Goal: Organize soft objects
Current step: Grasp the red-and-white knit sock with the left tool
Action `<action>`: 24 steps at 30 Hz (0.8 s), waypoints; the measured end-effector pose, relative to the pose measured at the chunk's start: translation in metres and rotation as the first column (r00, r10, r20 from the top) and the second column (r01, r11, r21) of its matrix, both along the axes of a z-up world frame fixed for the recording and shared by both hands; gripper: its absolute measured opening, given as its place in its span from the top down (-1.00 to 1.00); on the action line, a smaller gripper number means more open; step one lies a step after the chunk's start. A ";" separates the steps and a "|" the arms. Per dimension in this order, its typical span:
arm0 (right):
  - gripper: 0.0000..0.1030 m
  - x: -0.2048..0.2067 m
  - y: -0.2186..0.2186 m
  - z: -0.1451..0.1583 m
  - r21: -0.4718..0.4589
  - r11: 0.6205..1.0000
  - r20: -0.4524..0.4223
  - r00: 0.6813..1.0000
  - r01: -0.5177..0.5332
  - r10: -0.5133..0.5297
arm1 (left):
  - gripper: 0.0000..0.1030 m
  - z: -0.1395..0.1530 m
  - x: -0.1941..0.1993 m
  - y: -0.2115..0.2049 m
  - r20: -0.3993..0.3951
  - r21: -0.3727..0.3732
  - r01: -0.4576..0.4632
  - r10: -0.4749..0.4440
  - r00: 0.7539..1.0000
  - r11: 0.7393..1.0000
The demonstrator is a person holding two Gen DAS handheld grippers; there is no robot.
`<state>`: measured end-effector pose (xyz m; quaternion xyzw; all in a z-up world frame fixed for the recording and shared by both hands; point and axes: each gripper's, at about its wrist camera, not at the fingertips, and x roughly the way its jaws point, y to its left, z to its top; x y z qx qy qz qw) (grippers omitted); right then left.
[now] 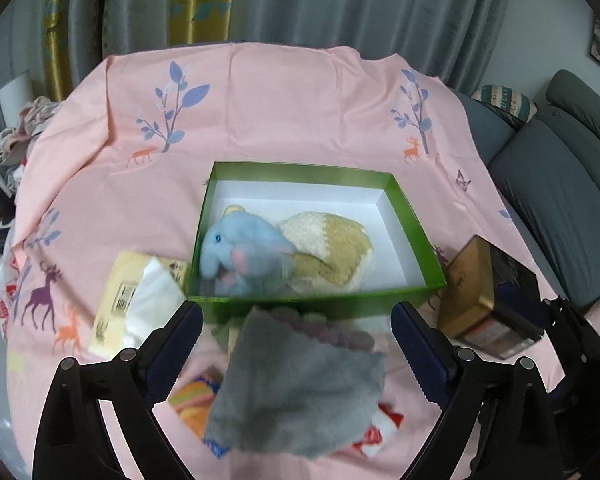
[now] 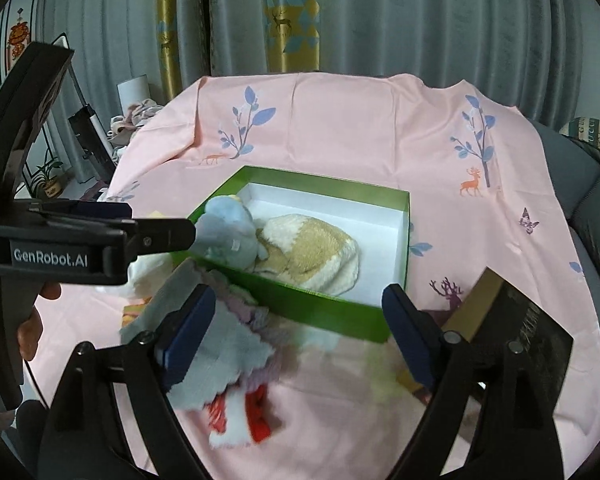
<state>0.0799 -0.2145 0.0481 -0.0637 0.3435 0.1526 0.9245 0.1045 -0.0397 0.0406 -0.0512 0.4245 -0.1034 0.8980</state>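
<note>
Soft objects, partly sorted: blue plush elephant (image 1: pixel 246 254) and cream-and-tan plush (image 1: pixel 328 252) lie inside green box (image 1: pixel 416 236), crowded toward its left end, judged placed there to leave the right end free. Grey cloth (image 1: pixel 300 384) lies loose on pink tablecloth (image 1: pixel 300 100) just before the box's near wall, over a pinkish cloth (image 2: pixel 256 312) and a red-and-white item (image 2: pixel 252 412); these appear not yet stowed.
Left gripper (image 1: pixel 296 344): jaws wide, nothing held, above the grey cloth.
Right gripper (image 2: pixel 300 336): jaws wide, empty.
Nearby: tissue pack (image 1: pixel 136 304) left of box, gold-and-black tin (image 1: pixel 488 300) right. The box's near wall stands between cloths and interior.
</note>
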 end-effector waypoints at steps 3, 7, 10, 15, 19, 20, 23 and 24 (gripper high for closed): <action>-0.67 -0.016 0.000 0.002 0.000 1.000 0.006 1.000 -0.009 0.009 | -0.86 0.002 -0.022 0.002 0.018 -0.008 -0.002 0.002 1.000 1.000; -0.67 -0.032 -0.002 0.001 0.010 1.000 -0.001 1.000 -0.025 0.025 | -0.86 0.000 -0.042 0.006 0.011 -0.018 -0.004 0.004 1.000 1.000; -0.67 -0.043 -0.006 -0.006 0.031 0.999 -0.025 0.999 -0.037 0.038 | -0.86 -0.004 -0.056 0.016 0.002 -0.041 -0.022 0.022 1.000 0.999; -0.67 -0.054 -0.013 -0.024 0.056 0.997 -0.068 0.996 -0.050 0.054 | -0.86 -0.021 -0.073 0.039 -0.044 -0.101 -0.067 0.062 0.997 0.993; -0.67 -0.062 -0.017 -0.045 0.096 0.993 -0.115 0.990 -0.068 0.079 | -0.86 -0.045 -0.084 0.048 -0.091 -0.148 -0.057 0.044 0.995 0.987; -0.67 -0.063 -0.017 -0.050 0.102 0.992 -0.128 0.988 -0.073 0.086 | -0.86 -0.049 -0.086 0.048 -0.099 -0.157 -0.051 0.035 0.994 0.986; -0.66 -0.068 -0.015 -0.074 0.099 0.991 -0.172 0.979 -0.093 0.109 | -0.86 -0.068 -0.096 0.042 -0.129 -0.211 -0.009 -0.018 0.991 0.977; -0.66 -0.069 -0.013 -0.079 0.096 0.990 -0.180 0.977 -0.100 0.116 | -0.86 -0.075 -0.098 0.038 -0.142 -0.229 0.008 -0.042 0.989 0.974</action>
